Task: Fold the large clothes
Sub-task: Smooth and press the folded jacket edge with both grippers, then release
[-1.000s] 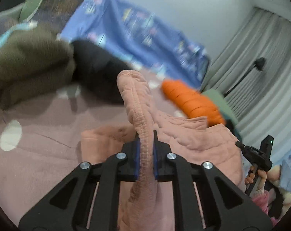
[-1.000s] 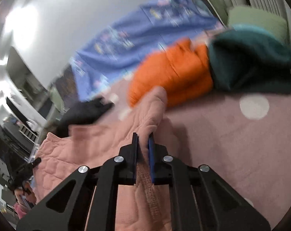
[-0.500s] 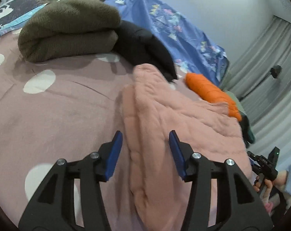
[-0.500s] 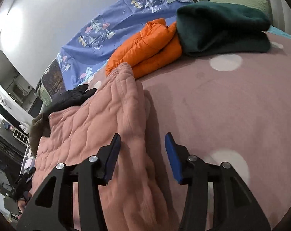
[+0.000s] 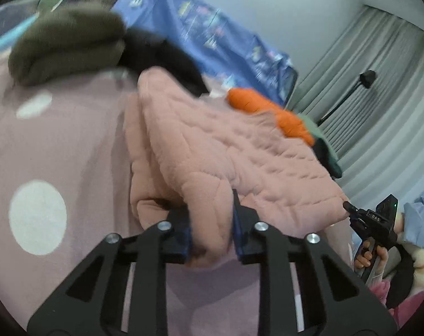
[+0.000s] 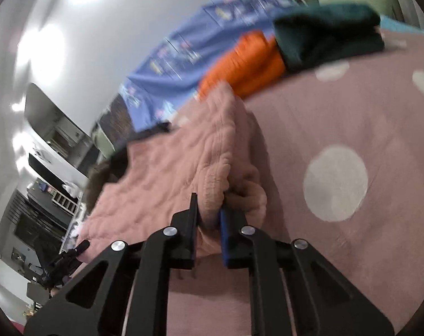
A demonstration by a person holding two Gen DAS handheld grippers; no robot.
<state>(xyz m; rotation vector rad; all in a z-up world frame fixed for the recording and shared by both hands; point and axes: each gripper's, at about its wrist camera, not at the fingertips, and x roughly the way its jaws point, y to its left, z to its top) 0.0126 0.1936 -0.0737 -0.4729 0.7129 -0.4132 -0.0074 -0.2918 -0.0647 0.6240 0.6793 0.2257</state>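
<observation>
A pink quilted garment (image 5: 226, 151) lies folded on the mauve dotted bedspread (image 5: 57, 145). My left gripper (image 5: 210, 218) is shut on its near fold at the garment's left end. In the right wrist view the same pink garment (image 6: 178, 168) stretches away to the left, and my right gripper (image 6: 209, 212) is shut on the thick edge at its right end. Both views are motion-blurred.
An olive folded garment (image 5: 66, 44) and a black one (image 5: 161, 56) lie at the back left. An orange jacket (image 6: 245, 58) and a dark green folded garment (image 6: 324, 33) lie at the back right. A blue patterned sheet (image 5: 217, 39) lines the wall. The other gripper's handle (image 5: 374, 224) shows at the right.
Half a second ago both grippers were open over the laid-down garment. Now both have moved back to its near edge and closed on a fold.
</observation>
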